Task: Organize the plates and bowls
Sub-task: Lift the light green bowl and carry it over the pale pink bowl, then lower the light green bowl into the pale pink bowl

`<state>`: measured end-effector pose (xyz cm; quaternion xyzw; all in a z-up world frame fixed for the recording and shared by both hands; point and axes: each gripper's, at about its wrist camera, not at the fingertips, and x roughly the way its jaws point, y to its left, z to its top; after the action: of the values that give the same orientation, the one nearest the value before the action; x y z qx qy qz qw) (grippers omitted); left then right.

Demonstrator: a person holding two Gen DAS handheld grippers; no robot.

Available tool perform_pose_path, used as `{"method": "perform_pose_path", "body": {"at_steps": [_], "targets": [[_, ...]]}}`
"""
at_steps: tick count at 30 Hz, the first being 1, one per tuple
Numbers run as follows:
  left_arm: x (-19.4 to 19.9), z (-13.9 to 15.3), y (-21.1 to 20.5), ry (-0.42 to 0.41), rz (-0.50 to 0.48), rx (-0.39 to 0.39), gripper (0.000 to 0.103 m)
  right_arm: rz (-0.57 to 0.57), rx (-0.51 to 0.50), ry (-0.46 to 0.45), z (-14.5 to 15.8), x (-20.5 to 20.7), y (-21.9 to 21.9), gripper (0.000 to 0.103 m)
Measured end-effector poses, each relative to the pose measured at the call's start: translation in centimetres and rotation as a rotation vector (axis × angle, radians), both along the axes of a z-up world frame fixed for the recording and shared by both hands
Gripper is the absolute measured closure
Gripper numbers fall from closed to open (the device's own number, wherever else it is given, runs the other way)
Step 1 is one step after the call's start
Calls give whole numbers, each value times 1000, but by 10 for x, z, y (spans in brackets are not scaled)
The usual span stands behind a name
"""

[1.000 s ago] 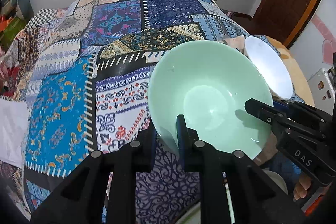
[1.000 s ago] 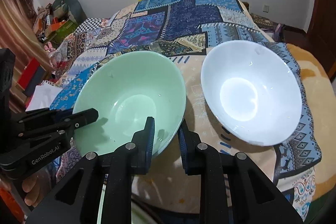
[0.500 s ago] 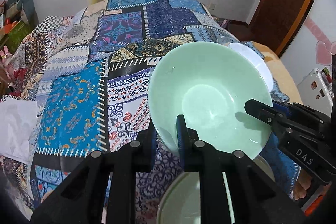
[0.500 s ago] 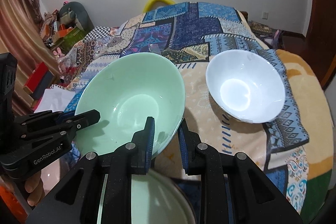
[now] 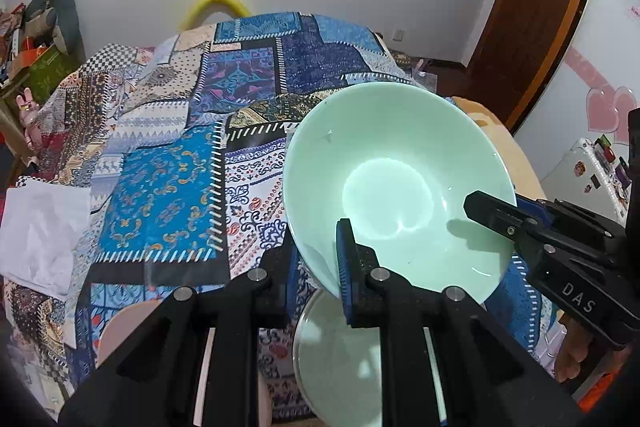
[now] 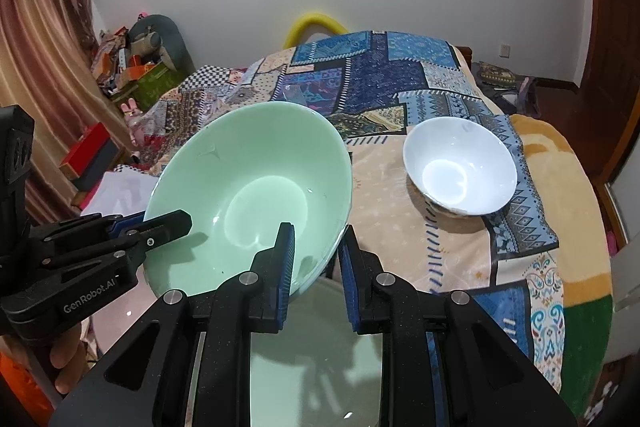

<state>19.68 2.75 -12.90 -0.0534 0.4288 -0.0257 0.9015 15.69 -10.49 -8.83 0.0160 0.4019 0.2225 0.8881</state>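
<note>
Green bowl [image 5: 394,183] between both hand-held grippers

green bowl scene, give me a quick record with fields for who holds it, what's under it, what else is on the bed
held item: green bowl, tilted, off the bed
left gripper: jaws clamped on its near rim
right gripper: jaws clamped on the opposite rim
below: pale green plate, partly hidden
also on bed: white bowl, upright, apart from the green one
surface: patchwork bedspread
</note>
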Motion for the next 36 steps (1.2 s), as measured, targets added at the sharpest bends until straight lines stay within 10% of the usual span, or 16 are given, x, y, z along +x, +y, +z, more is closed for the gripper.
{"method": "perform_pose_path", "body": {"at_steps": [36], "targets": [[-117,10,97,-27,162,-3,86,171,43,9,-3,-72,87,83]]}}
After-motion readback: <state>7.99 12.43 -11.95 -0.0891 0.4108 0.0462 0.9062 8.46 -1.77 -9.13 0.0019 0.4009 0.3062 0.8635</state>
